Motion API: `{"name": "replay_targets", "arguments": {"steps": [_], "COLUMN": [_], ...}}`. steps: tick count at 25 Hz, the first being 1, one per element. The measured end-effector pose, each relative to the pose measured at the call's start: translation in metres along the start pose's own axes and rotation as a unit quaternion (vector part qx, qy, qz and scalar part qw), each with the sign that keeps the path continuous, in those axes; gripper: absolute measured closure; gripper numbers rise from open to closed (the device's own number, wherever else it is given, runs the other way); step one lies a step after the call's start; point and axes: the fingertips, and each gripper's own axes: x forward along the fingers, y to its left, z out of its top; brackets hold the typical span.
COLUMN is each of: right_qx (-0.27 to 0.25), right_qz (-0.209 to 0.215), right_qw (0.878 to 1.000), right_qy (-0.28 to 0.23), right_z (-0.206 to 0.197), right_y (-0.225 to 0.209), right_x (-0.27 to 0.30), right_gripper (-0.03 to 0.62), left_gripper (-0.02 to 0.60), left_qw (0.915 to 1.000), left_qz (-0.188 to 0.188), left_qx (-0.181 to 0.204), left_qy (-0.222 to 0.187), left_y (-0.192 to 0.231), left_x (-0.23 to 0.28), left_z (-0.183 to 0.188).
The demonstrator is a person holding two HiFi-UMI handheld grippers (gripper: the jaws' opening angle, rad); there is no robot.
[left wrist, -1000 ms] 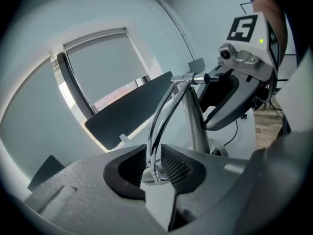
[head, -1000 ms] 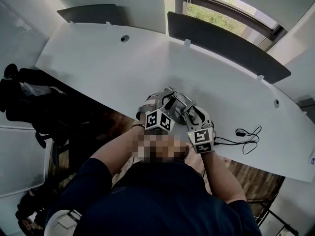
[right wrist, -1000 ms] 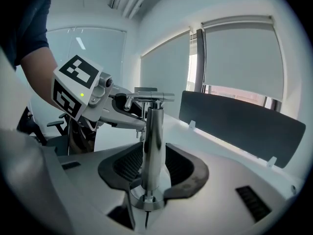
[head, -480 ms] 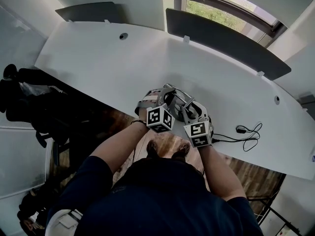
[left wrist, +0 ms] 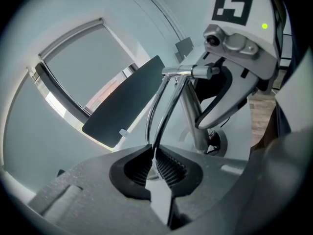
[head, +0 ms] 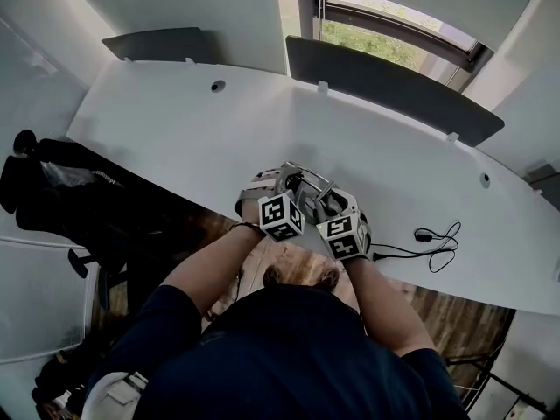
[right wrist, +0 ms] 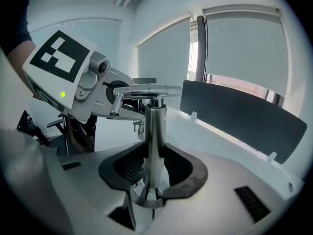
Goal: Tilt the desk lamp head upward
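A chrome desk lamp stands near the front edge of the white desk. Both grippers meet at it. My left gripper is shut on the lamp's two thin chrome rods; its jaws have just been closing on them. My right gripper has the thick upright post between its pads; its jaws have closed further and hug the post. A chrome crossbar tops the post. From above, the left gripper and right gripper hide much of the lamp. I cannot make out the lamp head.
A black cable lies looped on the desk right of the lamp. Dark partition panels stand along the far edge, below a window. A black chair with dark things on it stands left of the desk. Wooden floor shows under the front edge.
The right gripper's marker cube has edged left, closer to the left one and the lamp. The left cube has rolled slightly. The lamp stands where it was.
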Motion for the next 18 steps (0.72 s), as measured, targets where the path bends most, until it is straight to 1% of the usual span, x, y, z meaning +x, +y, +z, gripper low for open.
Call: {"name": "replay_targets", "arguments": {"steps": [2, 4, 7, 13, 18], "right_qx": [0.000, 0.001, 0.002, 0.007, 0.010], "right_qz": [0.002, 0.001, 0.001, -0.002, -0.004], "right_qw": [1.000, 1.000, 1.000, 1.000, 1.000], "right_qy": [0.004, 0.004, 0.005, 0.008, 0.014], "right_z": [0.000, 0.001, 0.001, 0.001, 0.000], "right_y": [0.000, -0.001, -0.003, -0.004, -0.003], "right_x": [0.001, 0.001, 0.003, 0.004, 0.004], "right_gripper": [0.457, 0.457, 0.457, 0.457, 0.456], "left_gripper": [0.546, 0.546, 0.544, 0.521, 0.502], "left_qw": [1.0000, 0.9999, 0.9995, 0.9955, 0.9878], "left_qz": [0.002, 0.013, 0.028, 0.073, 0.108], "left_qx": [-0.001, -0.001, 0.012, 0.060, 0.112], "left_qy": [0.005, 0.005, 0.006, -0.003, -0.015], "left_y": [0.002, 0.008, 0.020, 0.046, 0.059], "left_x": [-0.002, -0.002, -0.005, -0.025, -0.046], "left_z": [0.000, 0.001, 0.002, 0.013, 0.028]}}
